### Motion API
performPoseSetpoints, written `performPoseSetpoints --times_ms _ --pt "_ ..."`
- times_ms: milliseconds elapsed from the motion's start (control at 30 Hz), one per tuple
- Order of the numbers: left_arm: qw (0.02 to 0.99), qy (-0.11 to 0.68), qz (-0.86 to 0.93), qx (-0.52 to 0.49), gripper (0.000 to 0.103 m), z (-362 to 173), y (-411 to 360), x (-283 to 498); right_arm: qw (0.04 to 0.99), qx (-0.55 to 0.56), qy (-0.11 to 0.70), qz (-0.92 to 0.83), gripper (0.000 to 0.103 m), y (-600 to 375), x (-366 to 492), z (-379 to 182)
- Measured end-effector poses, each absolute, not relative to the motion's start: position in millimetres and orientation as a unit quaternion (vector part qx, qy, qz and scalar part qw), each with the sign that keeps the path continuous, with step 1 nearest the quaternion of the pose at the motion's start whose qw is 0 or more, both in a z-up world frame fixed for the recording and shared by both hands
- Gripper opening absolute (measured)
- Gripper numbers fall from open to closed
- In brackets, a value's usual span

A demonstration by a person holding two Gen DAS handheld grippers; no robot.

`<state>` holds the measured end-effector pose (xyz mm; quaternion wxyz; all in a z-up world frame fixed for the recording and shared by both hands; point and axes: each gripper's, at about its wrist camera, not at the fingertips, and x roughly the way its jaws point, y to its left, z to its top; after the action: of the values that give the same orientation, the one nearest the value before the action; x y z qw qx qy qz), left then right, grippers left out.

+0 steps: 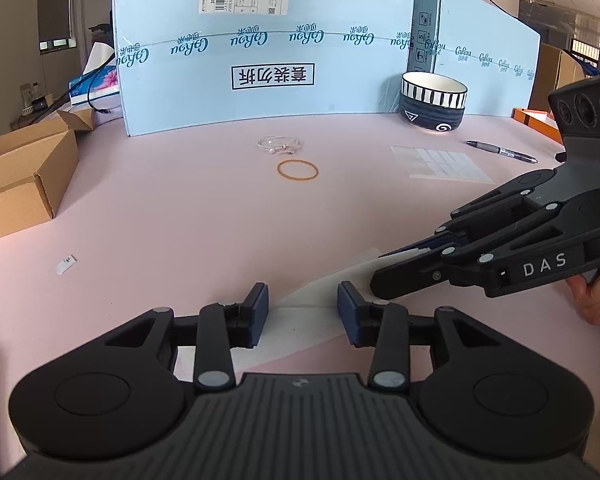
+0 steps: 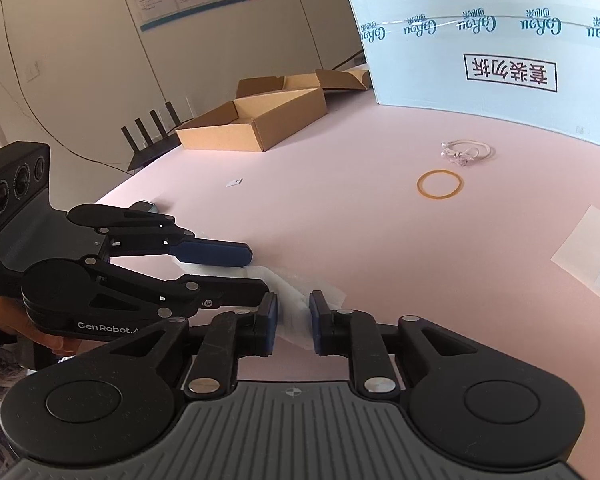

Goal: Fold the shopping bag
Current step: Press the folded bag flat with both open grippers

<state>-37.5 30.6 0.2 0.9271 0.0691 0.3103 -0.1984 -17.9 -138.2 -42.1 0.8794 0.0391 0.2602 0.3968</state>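
left tongs [image 1: 302, 310] part-open, astride bag [image 1: 300, 320], no grip | right tongs [image 2: 293, 318] part-open, bag between, unpinched | bag thin, limp, slippery: likely pinch folded edge

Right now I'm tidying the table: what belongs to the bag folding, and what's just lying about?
In use: shopping bag, left gripper, right gripper.
Lying about: rubber band, bowl, pen, cardboard box, bracelet.
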Motion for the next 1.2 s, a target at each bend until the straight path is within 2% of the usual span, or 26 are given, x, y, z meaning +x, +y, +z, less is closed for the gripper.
performPoseSetpoints --times_ms 233,367,433,867,900,967,1200 --pt "0.928 0.307 -0.201 0.062 0.038 -2 32 -39 0.914 0.071 0.191 0.35 0.04 -176 -46 -15" --pt "0.928 0.305 -0.205 0.057 0.039 -4 34 -39 0.917 0.09 0.142 0.361 0.017 -191 -68 2" --pt "0.928 0.304 -0.207 0.054 0.039 -4 36 -39 0.913 0.086 0.146 0.37 0.011 -189 -73 4" --pt "0.928 0.3 -0.218 0.045 0.04 -6 40 -38 0.888 0.027 0.257 0.38 0.008 -126 -39 -37" --pt "0.927 0.3 -0.219 0.044 0.041 -6 41 -38 0.889 0.026 0.263 0.374 0.006 -127 -35 -41" --pt "0.927 0.299 -0.222 0.044 0.041 -7 41 -37 0.886 0.034 0.269 0.375 0.0 -132 -30 -47" --pt "0.925 0.3 -0.233 0.032 0.045 -6 47 -35 0.89 0.013 0.264 0.371 0.0 -129 -34 -49"
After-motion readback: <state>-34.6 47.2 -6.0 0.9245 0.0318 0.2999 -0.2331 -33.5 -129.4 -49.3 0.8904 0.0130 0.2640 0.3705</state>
